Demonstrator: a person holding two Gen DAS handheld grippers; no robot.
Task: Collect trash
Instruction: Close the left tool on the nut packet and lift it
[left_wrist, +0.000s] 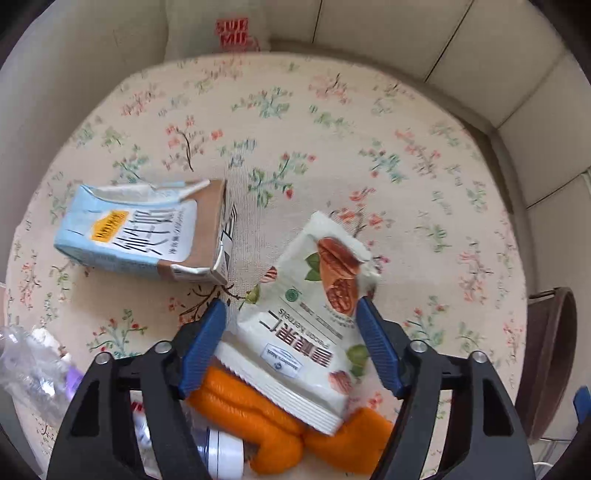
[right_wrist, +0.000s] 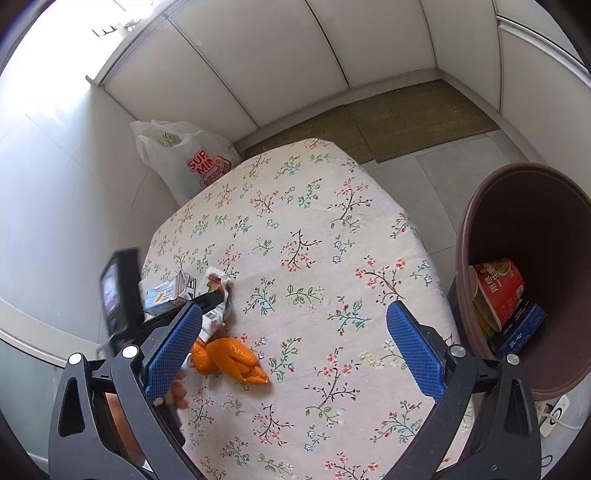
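White wall panels and pale floor tiles surround a table under a cream floral tablecloth (right_wrist: 332, 229). We find our left gripper (left_wrist: 291, 314) with its blue pads spread wide; a white nut-snack wrapper (left_wrist: 314, 317) lies between them, and we cannot tell whether either pad touches it. The wrapper rests partly on orange peel (left_wrist: 251, 417). A crushed pale-blue drink carton (left_wrist: 144, 232) lies just beside, to the left, and a clear plastic bottle (left_wrist: 33, 369) near the table edge. Our right gripper (right_wrist: 295, 332) hangs wide open and empty above bare cloth. A brown waste bin (right_wrist: 524, 280) beside the table holds a red noodle cup (right_wrist: 498, 288).
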